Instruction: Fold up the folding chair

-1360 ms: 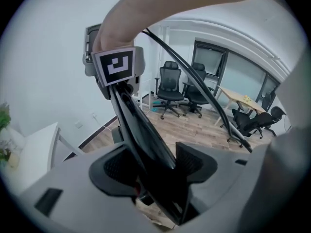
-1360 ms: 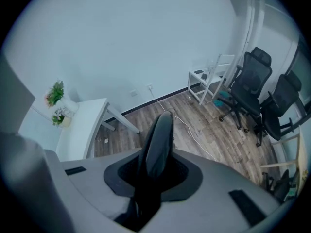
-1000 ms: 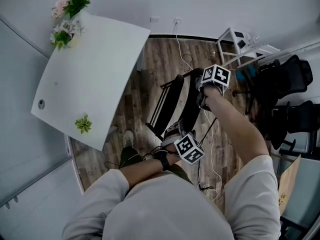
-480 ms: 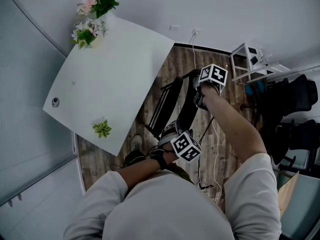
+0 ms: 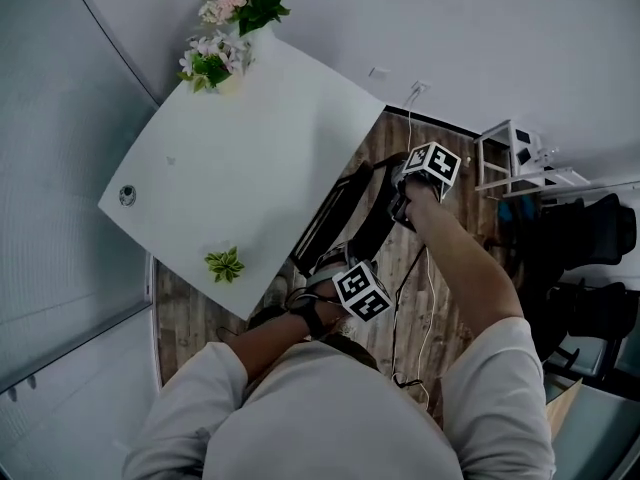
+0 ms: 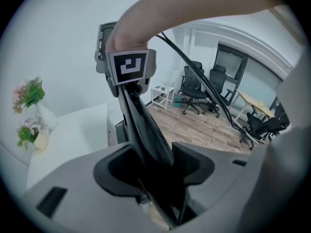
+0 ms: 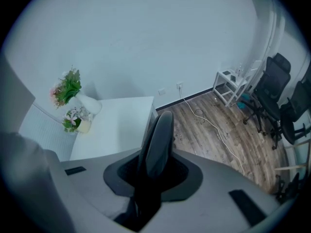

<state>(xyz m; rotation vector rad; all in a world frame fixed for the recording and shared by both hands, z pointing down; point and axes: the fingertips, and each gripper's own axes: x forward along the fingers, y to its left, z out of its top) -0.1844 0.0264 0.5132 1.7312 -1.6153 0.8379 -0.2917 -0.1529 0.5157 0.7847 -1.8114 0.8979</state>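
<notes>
Left gripper view: jaws closing, seemingly gripping chair (image 6: 144, 130).

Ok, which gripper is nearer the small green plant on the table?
Left. The left gripper, its jaws having just closed further on the chair, sits just past the table, beside the plant; the right gripper grips the chair farther off, toward the wall.

No legible text or markings
</notes>
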